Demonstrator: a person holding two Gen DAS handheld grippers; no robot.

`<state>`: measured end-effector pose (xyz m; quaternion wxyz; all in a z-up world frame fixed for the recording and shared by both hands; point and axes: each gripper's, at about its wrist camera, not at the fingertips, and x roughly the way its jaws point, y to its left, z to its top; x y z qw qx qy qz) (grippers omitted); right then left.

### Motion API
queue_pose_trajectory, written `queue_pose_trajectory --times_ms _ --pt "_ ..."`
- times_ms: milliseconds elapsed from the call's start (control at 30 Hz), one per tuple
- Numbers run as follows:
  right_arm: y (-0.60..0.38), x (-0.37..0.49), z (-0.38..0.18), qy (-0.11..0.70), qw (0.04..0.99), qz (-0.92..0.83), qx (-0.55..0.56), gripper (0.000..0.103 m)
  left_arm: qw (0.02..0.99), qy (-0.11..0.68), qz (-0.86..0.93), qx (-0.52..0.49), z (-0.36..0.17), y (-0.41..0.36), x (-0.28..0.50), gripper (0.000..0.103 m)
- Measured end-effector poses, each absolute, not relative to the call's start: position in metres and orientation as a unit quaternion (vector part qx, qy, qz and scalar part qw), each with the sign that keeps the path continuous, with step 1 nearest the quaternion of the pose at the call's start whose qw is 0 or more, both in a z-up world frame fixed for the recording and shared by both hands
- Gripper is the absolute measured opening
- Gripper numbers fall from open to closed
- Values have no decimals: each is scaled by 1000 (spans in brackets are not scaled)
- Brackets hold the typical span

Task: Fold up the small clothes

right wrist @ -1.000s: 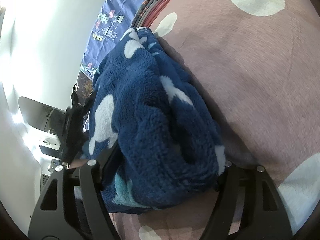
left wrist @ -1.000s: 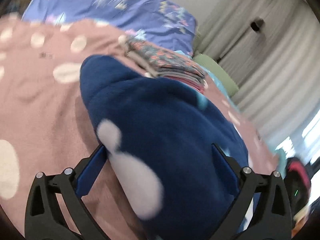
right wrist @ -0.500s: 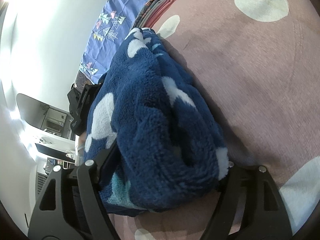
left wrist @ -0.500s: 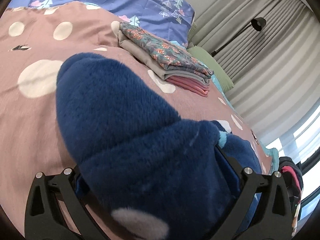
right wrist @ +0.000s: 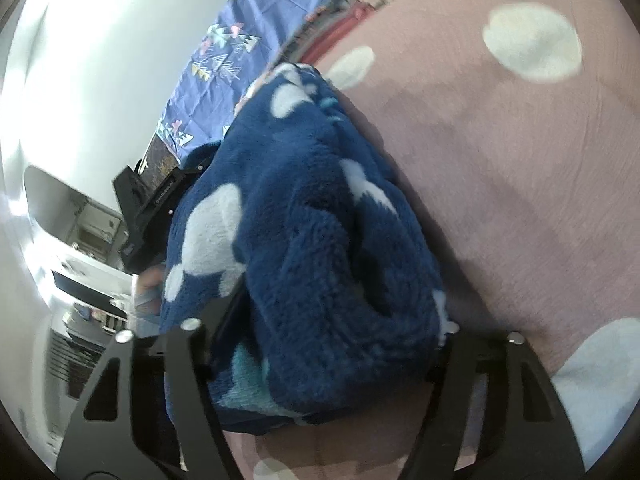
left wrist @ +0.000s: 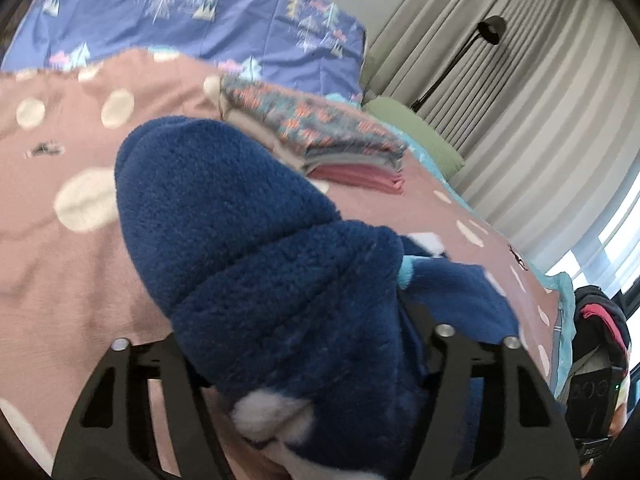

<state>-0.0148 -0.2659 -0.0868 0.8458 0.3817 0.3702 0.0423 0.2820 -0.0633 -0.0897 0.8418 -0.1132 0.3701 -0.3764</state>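
Note:
A thick dark-blue fleece garment (left wrist: pixel 240 220) with white patches lies bundled on the pink dotted bedspread (left wrist: pixel 60 280). My left gripper (left wrist: pixel 292 320) has one end of the bundle filling its gap; its jaws are closing and the pads press into the fleece. From the other end, the right gripper (right wrist: pixel 340 312) straddles the rolled fleece (right wrist: pixel 312 220); its jaws are closing too, and both pads squeeze the roll. The fingertips are partly buried in the pile. The left gripper's black body (right wrist: pixel 152 200) shows beyond the garment in the right wrist view.
A stack of folded clothes (left wrist: pixel 328 140) sits just behind the fleece, near a blue patterned pillow (left wrist: pixel 200 20) and a green cushion (left wrist: pixel 420 136). Grey curtains (left wrist: pixel 540 120) and a floor lamp (left wrist: pixel 488 30) stand past the bed. Bedspread (right wrist: pixel 520 160) spreads to the right.
Both grippers' jaws have narrowed onto the fleece. The left gripper shifted along the bundle, so folded blue fleece now fills its gap and the stack looks closer.

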Motion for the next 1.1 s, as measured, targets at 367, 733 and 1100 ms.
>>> queue_pose_trajectory --times_ms 367,733,1100 --pt "-262 0 -16 323 895 128 280 47 883 263 -368 -128 -5 -3 216 59" --pt "-208 164 73 310 908 249 135 47 939 198 -255 -123 73 73 242 59" --pt "-131 366 81 310 910 262 83 47 961 190 -139 -143 66 141 367 59"
